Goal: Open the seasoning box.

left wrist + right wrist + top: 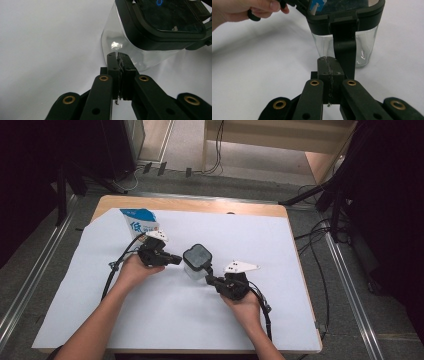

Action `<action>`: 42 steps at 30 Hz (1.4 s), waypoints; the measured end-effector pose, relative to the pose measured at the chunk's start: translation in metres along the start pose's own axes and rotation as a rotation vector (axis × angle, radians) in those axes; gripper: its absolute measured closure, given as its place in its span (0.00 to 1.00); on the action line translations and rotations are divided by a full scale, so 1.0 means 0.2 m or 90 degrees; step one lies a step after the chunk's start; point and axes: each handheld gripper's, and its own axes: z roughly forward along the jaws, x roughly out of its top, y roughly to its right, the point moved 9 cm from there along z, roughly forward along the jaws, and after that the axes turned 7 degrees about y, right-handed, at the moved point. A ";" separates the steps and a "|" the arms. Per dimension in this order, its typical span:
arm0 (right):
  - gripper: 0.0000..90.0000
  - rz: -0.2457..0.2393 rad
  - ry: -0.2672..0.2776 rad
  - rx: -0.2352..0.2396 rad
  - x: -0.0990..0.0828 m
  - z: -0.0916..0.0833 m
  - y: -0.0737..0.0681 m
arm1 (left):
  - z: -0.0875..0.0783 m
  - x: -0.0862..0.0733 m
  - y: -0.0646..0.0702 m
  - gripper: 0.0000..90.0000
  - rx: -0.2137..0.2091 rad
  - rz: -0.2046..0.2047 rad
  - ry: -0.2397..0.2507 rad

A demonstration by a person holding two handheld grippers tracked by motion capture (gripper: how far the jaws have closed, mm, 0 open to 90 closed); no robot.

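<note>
Though clear-walled, the container wears a black lid.

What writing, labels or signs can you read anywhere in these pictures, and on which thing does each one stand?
"低": large blue character on the white and blue carton at the back left of the table, seen from the high view.
Smaller print below it on the carton: too small and blurred to read.
Clear container with the dark lid: no writing to be seen.

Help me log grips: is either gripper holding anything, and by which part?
Nothing is held: both left gripper and right gripper are shut empty beside the container.
</note>
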 end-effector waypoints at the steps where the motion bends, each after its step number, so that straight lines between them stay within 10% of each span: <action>1: 1.00 -0.003 -0.002 0.000 0.00 0.00 0.00 | 0.01 0.00 0.01 0.99 -0.002 0.002 -0.002; 42: 1.00 0.035 0.011 -0.061 0.04 -0.08 0.24 | 0.08 -0.01 0.19 0.98 -0.043 0.040 -0.011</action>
